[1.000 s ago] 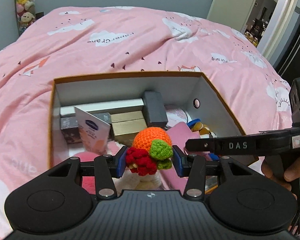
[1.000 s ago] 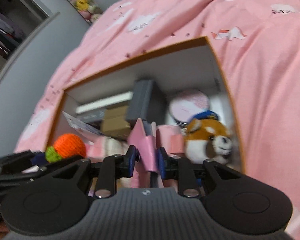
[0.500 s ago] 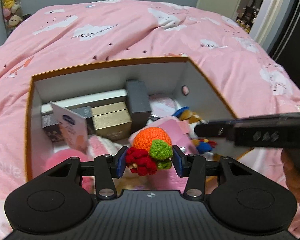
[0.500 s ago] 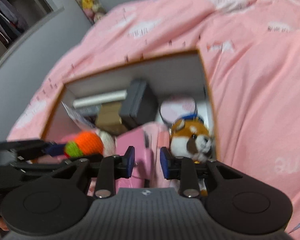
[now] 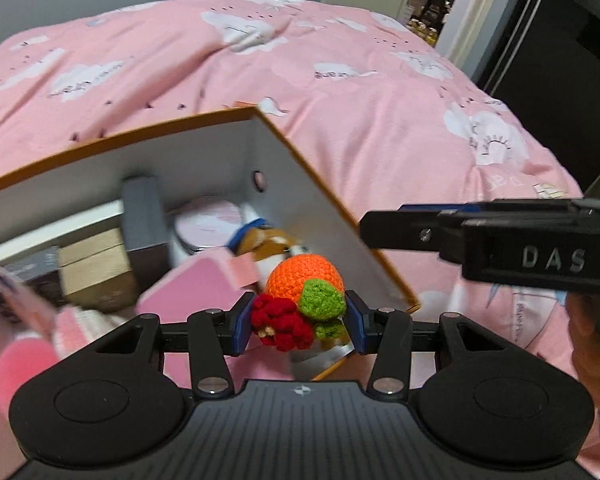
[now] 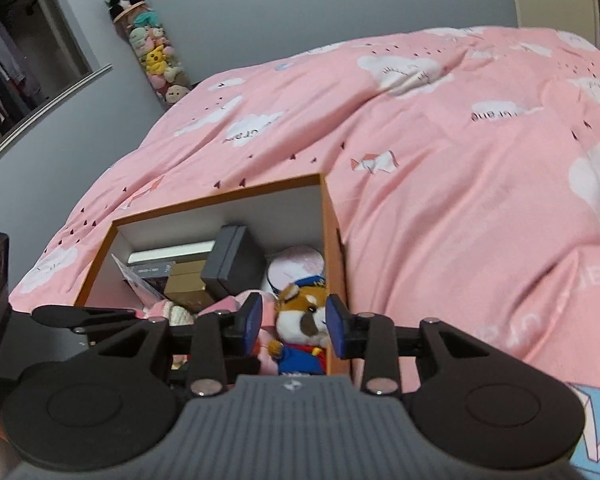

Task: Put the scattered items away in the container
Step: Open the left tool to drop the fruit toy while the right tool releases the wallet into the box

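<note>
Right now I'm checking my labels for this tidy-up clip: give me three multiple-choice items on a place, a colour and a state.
1. Where is the brown plush dog in a blue cap?
A in the orange-rimmed cardboard box
B on the quilt
C on a shelf

2. The crocheted ball in the left tool is mainly
A blue
B orange
C white

3. The right tool is
A shut on the dog
B shut on a card
C open

Key: 1 A, it sits against the box's wall; 2 B, orange yarn; 3 C, its pads grip nothing.
</note>
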`<state>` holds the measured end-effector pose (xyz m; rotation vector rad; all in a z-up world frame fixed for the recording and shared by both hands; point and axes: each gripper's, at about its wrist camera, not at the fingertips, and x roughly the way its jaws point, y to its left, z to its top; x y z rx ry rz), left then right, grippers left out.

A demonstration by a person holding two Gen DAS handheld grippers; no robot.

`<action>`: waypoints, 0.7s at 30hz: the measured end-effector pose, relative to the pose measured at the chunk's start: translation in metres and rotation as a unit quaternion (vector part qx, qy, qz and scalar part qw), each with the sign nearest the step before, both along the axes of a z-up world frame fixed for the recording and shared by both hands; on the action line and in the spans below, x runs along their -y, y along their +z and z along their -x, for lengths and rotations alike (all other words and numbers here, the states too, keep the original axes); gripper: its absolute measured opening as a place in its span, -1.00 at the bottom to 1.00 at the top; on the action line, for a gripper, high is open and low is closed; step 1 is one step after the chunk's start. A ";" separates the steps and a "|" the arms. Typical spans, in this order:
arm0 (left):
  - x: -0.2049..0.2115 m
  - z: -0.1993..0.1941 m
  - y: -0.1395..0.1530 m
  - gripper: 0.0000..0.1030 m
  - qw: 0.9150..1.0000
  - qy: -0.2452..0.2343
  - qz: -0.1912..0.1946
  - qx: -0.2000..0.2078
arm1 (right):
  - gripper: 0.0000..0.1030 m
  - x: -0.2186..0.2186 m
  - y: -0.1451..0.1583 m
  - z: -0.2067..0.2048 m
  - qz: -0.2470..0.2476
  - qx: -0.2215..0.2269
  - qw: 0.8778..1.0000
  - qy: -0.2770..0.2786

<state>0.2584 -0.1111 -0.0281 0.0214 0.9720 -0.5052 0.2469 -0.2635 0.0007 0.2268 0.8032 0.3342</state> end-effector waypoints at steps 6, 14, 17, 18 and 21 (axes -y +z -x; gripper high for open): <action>0.006 -0.002 -0.006 0.07 1.000 0.002 -0.013 -0.004 | -0.25 0.003 -0.006 0.001 -0.004 -0.005 1.000 -0.006; -0.007 0.013 0.008 0.14 1.000 0.022 -0.007 0.013 | -0.21 0.002 -0.006 0.009 -0.007 -0.004 1.000 -0.004; -0.017 0.024 0.018 0.14 0.999 0.038 -0.004 0.029 | -0.18 -0.002 -0.003 0.015 -0.001 0.003 1.000 0.000; -0.021 0.029 0.022 0.14 0.998 0.046 -0.004 0.036 | -0.16 -0.004 -0.002 0.017 0.001 0.006 1.000 0.003; -0.033 0.044 0.032 0.14 0.995 0.077 -0.015 0.061 | -0.09 -0.009 0.003 0.025 0.007 0.020 1.000 0.010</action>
